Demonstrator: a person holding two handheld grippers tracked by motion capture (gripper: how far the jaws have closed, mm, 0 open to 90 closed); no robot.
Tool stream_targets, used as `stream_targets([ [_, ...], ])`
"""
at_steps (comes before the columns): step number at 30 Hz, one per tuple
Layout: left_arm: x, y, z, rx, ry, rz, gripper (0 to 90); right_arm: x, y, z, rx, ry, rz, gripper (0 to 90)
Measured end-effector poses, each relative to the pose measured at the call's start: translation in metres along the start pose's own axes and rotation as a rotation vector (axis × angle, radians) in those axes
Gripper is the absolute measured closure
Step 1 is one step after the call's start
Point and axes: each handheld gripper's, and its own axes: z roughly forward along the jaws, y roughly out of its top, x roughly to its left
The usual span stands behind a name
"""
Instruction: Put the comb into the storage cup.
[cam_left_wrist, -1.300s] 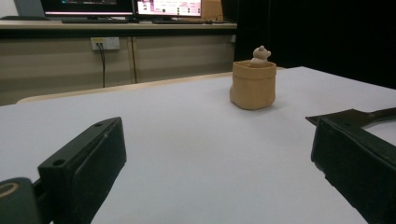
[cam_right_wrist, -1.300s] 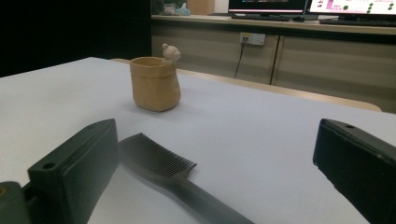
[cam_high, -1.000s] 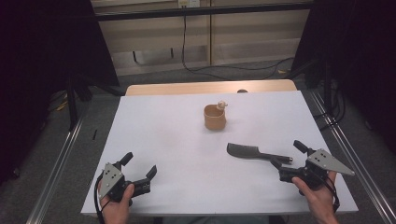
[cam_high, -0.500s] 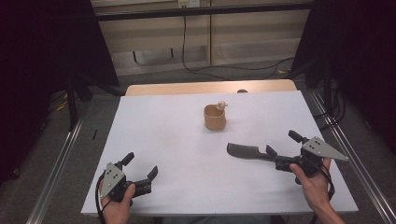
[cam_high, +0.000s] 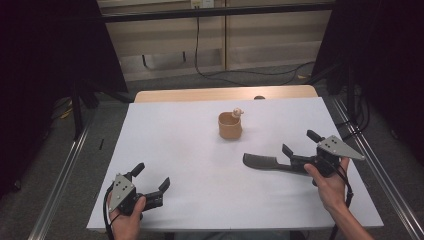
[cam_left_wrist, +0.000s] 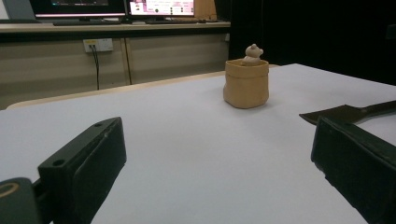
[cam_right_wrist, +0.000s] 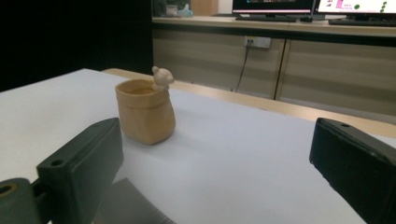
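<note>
While the right gripper (cam_high: 300, 143) hovers over the handle end of the dark spatula (cam_high: 265, 162), its fingers gape wide with nothing gripped. Spatula flat on the white table (cam_high: 190, 150), near the tan cup (cam_high: 230, 126). Left gripper (cam_high: 151, 176) low at the table's near edge, fingers spread wide, empty.
</note>
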Motion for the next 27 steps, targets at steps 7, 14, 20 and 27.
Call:
stream_targets([
  [7,0.0,0.0,-0.001,0.001,-0.002,0.006,3.3,-0.012,-0.011,0.001,0.044,-0.044,0.003,3.4],
  [14,0.0,0.0,0.0,0.0,-0.007,0.01,3.3,-0.02,-0.009,0.001,0.057,-0.033,0.009,16.6],
  [20,0.0,0.001,0.0,-0.001,-0.01,0.013,3.3,-0.024,-0.007,-0.001,0.07,-0.033,0.008,27.2],
  [27,0.0,0.001,-0.001,0.0,-0.005,0.003,3.3,-0.027,-0.005,-0.001,0.124,0.036,0.027,60.0],
])
